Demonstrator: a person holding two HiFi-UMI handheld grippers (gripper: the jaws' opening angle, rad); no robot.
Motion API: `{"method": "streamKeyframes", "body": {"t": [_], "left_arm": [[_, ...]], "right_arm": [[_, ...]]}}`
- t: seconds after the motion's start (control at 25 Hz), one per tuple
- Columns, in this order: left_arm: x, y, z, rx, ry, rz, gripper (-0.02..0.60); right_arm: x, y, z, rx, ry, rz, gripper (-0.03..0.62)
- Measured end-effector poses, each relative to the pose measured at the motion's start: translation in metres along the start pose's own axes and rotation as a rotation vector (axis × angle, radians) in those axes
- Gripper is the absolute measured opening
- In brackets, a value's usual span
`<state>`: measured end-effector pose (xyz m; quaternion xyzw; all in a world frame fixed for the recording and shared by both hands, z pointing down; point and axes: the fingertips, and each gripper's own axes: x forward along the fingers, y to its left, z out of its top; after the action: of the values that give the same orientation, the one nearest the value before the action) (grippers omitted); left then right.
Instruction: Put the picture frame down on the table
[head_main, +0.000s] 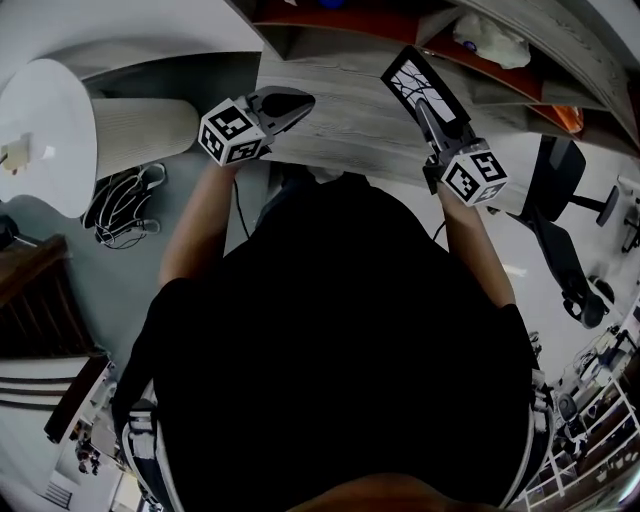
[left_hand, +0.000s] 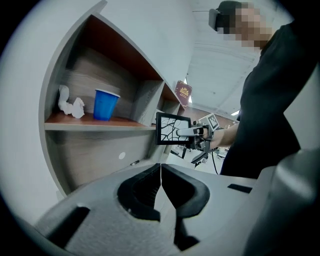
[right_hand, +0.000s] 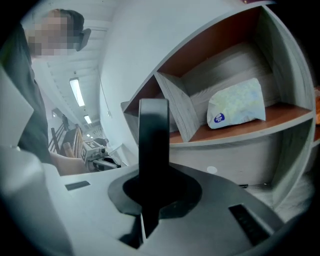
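The person's black shirt (head_main: 340, 330) is closest and fills most of the head view. Past it, the right gripper (head_main: 428, 108) squeezes tight on the edge of the frame (head_main: 418, 82). The frame is up in the air over the grey table (head_main: 340, 135), in front of the shelf (left_hand: 100, 122). The left gripper (head_main: 296, 102) is closed with nothing in it. A blue cup (left_hand: 105, 104) sits on the shelf.

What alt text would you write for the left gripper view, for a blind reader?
The right gripper holds a black picture frame, seen beyond the left gripper, whose jaws are shut and empty. Left of it, a curved shelf holds a blue cup.
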<state>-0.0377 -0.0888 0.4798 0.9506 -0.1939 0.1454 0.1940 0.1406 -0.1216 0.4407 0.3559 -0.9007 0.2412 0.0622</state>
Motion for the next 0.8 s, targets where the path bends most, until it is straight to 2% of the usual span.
{"method": "streamKeyframes", "body": {"t": [0.12, 0.52, 0.8], "left_arm": [[0.004, -0.001, -0.013, -0.008, 0.028, -0.018, 0.018], [0.015, -0.003, -0.067, -0.077, 0.099, -0.056, 0.018], [0.011, -0.006, -0.067, -0.074, 0.102, -0.073, 0.018]], "right_arm": [[-0.002, -0.003, -0.015, 0.032, 0.016, -0.016, 0.017], [-0.005, -0.004, -0.060, 0.038, 0.104, -0.037, 0.016], [-0.010, -0.008, -0.072, 0.076, 0.110, -0.069, 0.017]]}}
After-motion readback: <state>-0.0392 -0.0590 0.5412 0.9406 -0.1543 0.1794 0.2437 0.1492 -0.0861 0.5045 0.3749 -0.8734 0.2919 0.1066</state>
